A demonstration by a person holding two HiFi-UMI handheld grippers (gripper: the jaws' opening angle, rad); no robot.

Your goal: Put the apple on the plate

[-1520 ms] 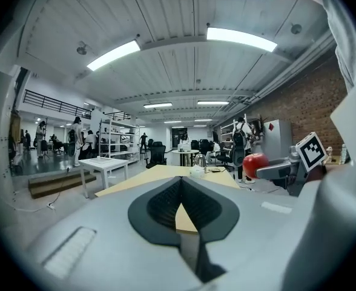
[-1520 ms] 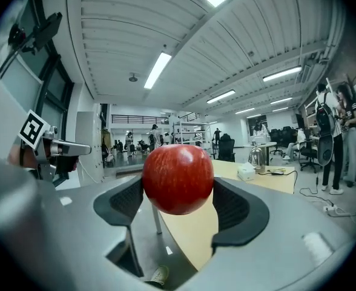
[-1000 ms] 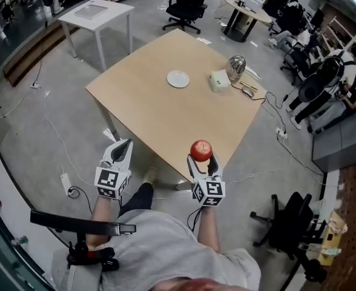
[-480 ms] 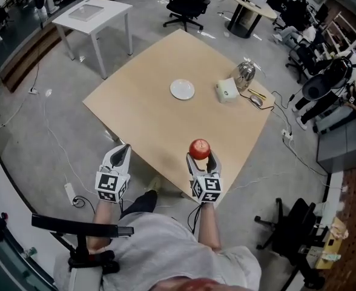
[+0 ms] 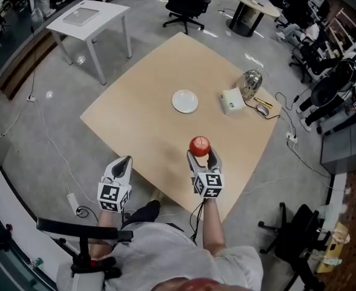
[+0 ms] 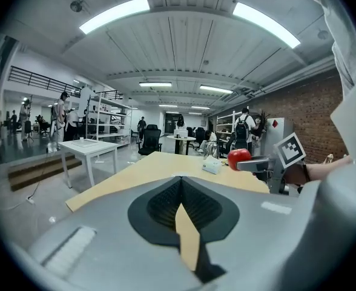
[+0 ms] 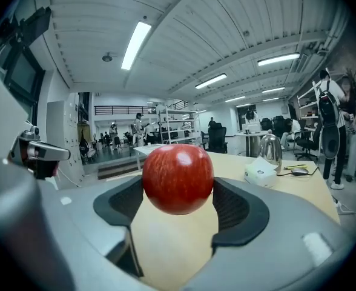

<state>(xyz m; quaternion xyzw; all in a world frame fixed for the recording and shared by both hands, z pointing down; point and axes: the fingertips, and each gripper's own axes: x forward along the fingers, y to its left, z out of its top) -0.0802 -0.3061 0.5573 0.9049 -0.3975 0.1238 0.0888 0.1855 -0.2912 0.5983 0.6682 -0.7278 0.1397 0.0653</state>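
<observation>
The apple is deep red with faint paler streaks. The plate is plain white. The tabletop is pale tan. The left gripper and right gripper are grey with black ribbed pads. Their cubes bear black-and-white square markers. The floor is grey.

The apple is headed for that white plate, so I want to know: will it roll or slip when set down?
Probably apt to roll: the apple is round and the plate looks shallow. Its skin shows glossy highlights, so it may be slick, though the right gripper holds it at its sides.
</observation>
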